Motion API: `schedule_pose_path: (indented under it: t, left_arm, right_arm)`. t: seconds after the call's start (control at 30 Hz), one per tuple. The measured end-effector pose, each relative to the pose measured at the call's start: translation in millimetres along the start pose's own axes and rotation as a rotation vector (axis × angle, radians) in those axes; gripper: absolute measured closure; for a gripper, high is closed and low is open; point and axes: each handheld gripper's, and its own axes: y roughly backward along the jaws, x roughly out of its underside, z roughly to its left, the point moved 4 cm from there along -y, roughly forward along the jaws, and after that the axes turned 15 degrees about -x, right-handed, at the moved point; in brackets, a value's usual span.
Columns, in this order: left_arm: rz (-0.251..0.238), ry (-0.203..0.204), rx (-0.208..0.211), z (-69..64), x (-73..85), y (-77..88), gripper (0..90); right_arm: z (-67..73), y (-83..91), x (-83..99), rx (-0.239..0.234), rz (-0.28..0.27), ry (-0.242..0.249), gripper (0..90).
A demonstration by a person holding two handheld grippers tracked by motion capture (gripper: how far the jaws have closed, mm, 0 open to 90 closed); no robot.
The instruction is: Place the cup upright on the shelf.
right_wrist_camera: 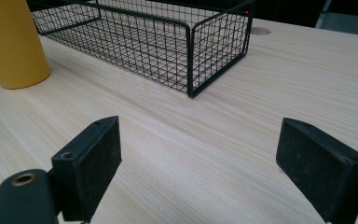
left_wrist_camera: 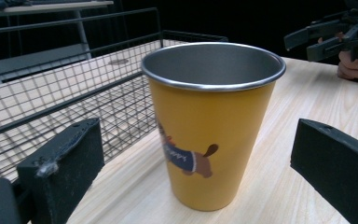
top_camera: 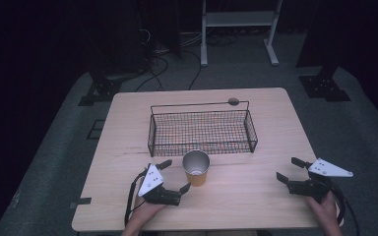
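Between the spread jaws of the left tool an upright yellow cup is framed, ungripped; the right tool is held released.

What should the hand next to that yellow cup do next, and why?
Probably ease the left gripper forward a little and close on the yellow cup. Its jaws stand open on either side of the cup without touching it, and the cup stands upright on the table just in front of the wire basket. The right gripper waits open, well away.
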Motion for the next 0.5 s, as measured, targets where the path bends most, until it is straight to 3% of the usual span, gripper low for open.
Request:
schedule_pose_path:
  t: [0.5]
  left_arm:
    - [0.015,0.002,0.026,-9.8,-0.7,-17.1,1.7]
  right_arm:
    - [0.1,-0.1,-0.1,-0.001,-0.001,0.002,13.0]
